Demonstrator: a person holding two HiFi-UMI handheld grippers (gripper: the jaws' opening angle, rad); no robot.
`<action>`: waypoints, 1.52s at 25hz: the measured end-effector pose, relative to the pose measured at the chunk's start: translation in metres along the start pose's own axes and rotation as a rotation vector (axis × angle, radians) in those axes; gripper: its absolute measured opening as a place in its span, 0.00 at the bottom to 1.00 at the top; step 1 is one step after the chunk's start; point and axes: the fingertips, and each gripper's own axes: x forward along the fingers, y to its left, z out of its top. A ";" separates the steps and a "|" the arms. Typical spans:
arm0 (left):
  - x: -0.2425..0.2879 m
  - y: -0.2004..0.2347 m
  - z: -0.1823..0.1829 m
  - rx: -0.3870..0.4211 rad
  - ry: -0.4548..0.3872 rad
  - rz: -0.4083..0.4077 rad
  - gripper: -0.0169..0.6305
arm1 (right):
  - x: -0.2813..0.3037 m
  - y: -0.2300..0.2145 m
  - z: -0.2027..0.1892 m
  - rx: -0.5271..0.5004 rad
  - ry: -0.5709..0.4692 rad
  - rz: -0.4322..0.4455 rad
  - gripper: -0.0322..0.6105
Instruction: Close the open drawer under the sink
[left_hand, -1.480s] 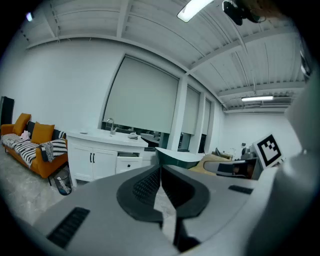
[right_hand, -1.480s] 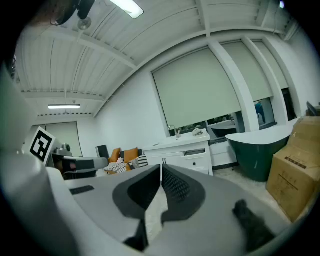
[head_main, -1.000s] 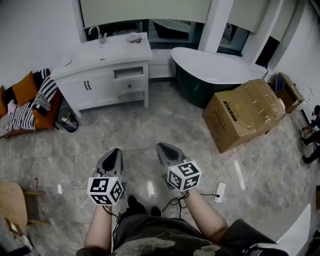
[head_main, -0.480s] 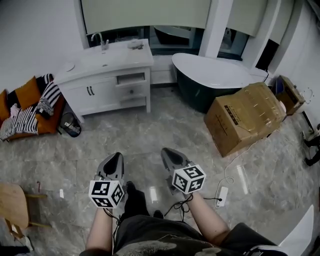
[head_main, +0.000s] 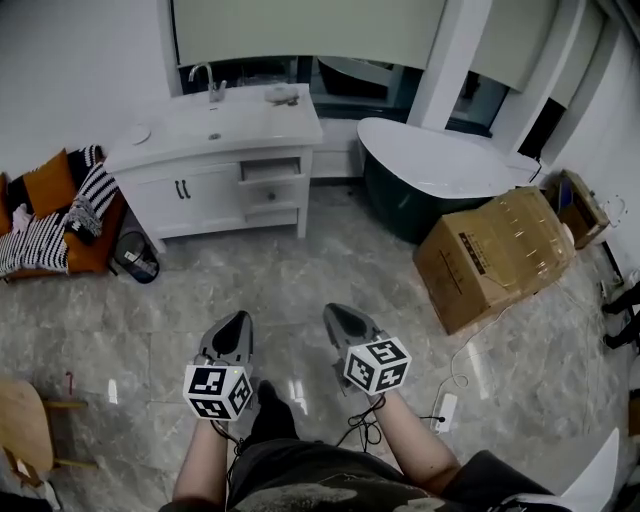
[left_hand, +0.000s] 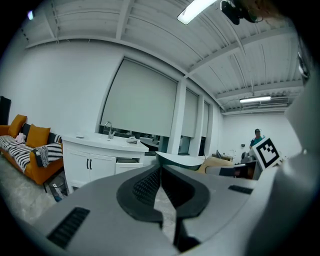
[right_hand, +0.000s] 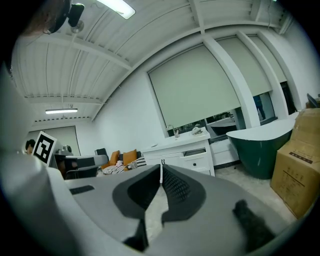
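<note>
1. Since the earlier head view, both grippers sit lower in the frame, and the vanity (head_main: 200, 185) has shifted toward 3 o'clock, closer to centre.
2. Left gripper (head_main: 236, 325): in its own view (left_hand: 161, 167) the two dark pads meet along their whole length. Jaws closed, nothing between them.
3. Right gripper (right_hand: 161, 167): pads pressed together at the tip, nothing held. In the head view it (head_main: 338, 316) lies just beside the left one, at its 3 o'clock. Both are held above the marble floor (head_main: 330, 260).
4. Drawer (head_main: 270, 169): the top drawer on the vanity's right half stands partly pulled out, its front proud of the cabinet face. It lies at roughly 12 o'clock from the two grippers, well apart from both. No contact.
5. In the left gripper view the drawer (left_hand: 127, 160) shows at 10 o'clock of the jaw tips. In the right gripper view it (right_hand: 195, 152) shows at 2 o'clock.
6. Surroundings in the head view:
   - A bathtub (head_main: 440, 165) stands at 1 o'clock.
   - A cardboard box (head_main: 495, 255) stands at 2 o'clock.
   - An orange sofa (head_main: 45, 215) stands at 10 o'clock.
   - The faucet (head_main: 212, 85) stands at the vanity's back edge.
</note>
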 end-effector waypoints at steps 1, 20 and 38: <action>0.009 0.010 0.003 -0.002 0.001 0.001 0.06 | 0.013 -0.003 0.003 0.000 0.002 -0.002 0.10; 0.137 0.145 0.043 -0.022 0.062 -0.066 0.06 | 0.194 -0.035 0.049 -0.007 0.050 -0.099 0.10; 0.181 0.208 0.024 -0.055 0.107 -0.068 0.06 | 0.282 -0.054 0.033 -0.025 0.128 -0.122 0.10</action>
